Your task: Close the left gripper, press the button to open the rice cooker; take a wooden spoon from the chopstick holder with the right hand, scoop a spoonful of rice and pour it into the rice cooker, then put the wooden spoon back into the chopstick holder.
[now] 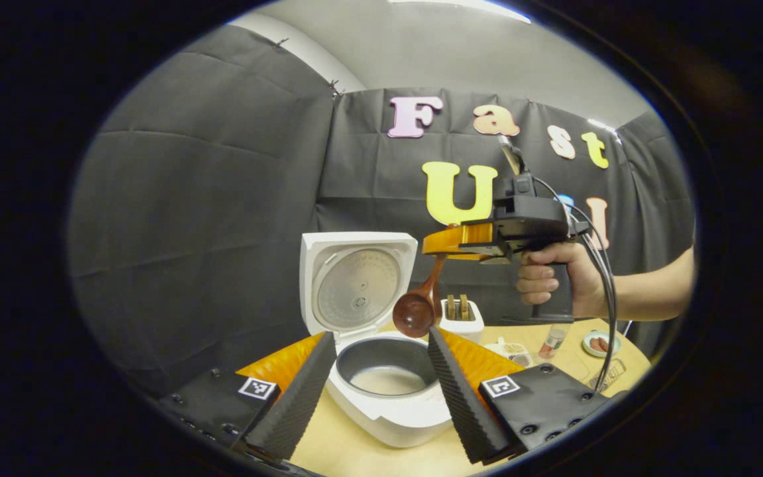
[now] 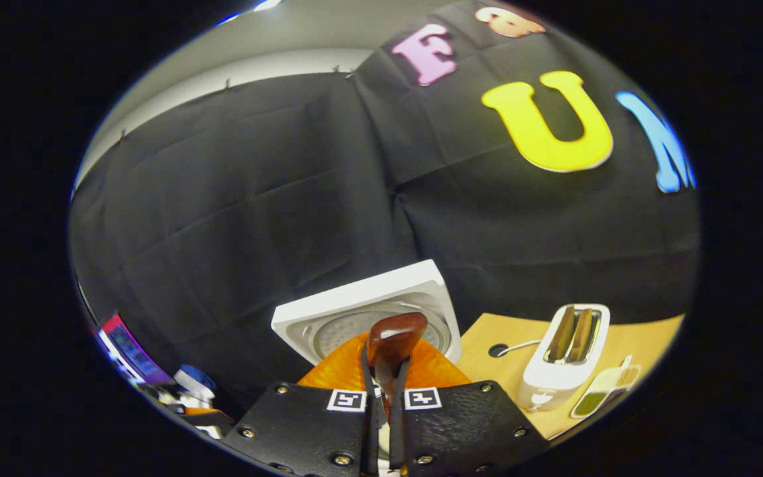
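Rice cooker (image 1: 381, 371) is sitting on the wooden table (image 1: 355, 450) with its lid (image 1: 357, 281) standing wide open, and the dark inner pot (image 1: 387, 371) is showing a pale layer at the bottom, probably rice or water, can't really tell which. Just behind the cooker to its right, a white toaster (image 1: 462, 318) is holding two slices in its slots. Wooden spoon (image 1: 421, 301) is hanging bowl-down right above the cooker's right rim, with its handle pinched in the right gripper (image 1: 451, 244), which a hand (image 1: 554, 281) is holding up over the cooker. In the right gripper view, both fingers (image 2: 368, 397) are clamping tight on the spoon handle, with the spoon (image 2: 391, 344) sticking out straight ahead and the lid (image 2: 368, 311) sitting behind it; the toaster (image 2: 567, 358) is off to the right of the lid here, plus some small packet (image 2: 603, 391) lying beside it. Left gripper (image 1: 381, 397) is hovering low in front of the cooker with its fingers spread wide apart and gripping nothing, the pot sitting framed between them. Left gripper view is also catching a few small items right of the cooker, past the toaster, too small to make out.
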The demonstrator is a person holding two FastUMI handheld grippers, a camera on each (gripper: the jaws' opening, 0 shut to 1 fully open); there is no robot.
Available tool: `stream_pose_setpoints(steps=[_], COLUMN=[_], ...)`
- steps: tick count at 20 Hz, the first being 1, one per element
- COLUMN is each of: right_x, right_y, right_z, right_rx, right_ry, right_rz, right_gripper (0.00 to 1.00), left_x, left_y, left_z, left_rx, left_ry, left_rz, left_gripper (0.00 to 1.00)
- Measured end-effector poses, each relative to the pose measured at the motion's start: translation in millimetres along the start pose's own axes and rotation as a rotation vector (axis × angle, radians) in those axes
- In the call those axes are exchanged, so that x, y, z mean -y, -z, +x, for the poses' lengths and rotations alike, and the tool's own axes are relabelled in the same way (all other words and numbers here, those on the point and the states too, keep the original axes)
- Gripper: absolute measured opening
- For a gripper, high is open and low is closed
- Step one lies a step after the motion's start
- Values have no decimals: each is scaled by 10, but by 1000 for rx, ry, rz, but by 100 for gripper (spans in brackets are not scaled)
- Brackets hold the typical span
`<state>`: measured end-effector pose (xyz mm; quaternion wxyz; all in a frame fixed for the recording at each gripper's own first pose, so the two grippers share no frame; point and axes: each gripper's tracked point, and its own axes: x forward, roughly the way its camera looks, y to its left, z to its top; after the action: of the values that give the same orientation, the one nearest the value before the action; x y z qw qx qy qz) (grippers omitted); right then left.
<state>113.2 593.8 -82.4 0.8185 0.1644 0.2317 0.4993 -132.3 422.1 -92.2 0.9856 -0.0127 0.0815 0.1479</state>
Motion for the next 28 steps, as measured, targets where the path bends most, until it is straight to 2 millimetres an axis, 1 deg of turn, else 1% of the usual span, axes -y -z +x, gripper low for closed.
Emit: stream_pose_setpoints(steps=[1,2,4,5,6,7,9,11,15,16,17,20,23,24,25,26,28], right_x=[78,179,377,452,535,631,776,911,1143,1186,1238,1368,1556,1601,1684,1715,1854], right_y=[-14,-17,-46,-88,-90,-101,-94,-89,-80,-66,-74,-57,-71,-61,-68,-77,-35], right_z=[-49,-142,-336,-428,-480,-571,-816,-1074,-1494,-1599,-1696,-2032,-2356,-2467,-2587,-2673,-2883], right_rx=[2,13,35,46,54,63,83,106,152,161,168,190,211,218,227,234,243], right_ry=[-1,4,18,24,23,29,48,66,108,115,125,154,190,200,215,230,263], right_rz=[77,159,265,303,330,355,399,430,470,478,485,496,510,515,520,518,514], right_gripper=[7,7,6,7,7,7,7,7,7,7,7,7,7,7,7,7,7], left_x=[27,54,219,285,339,375,500,618,887,965,1043,1267,1494,1575,1656,1739,1930], left_y=[-27,-59,-92,-106,-126,-131,-131,-148,-191,-198,-199,-222,-252,-268,-283,-296,-283], left_z=[-14,-25,20,74,108,125,146,180,248,255,277,304,321,330,323,322,331], left_rx=[0,2,9,11,13,13,14,14,20,20,19,21,25,27,28,31,26], left_ry=[10,19,43,55,66,75,96,116,160,171,183,213,240,248,257,267,288], left_rz=[1,5,13,18,25,31,37,39,46,47,49,61,71,73,75,76,74], left_gripper=[100,100,100,97,100,97,97,96,97,99,97,97,96,99,100,100,99])
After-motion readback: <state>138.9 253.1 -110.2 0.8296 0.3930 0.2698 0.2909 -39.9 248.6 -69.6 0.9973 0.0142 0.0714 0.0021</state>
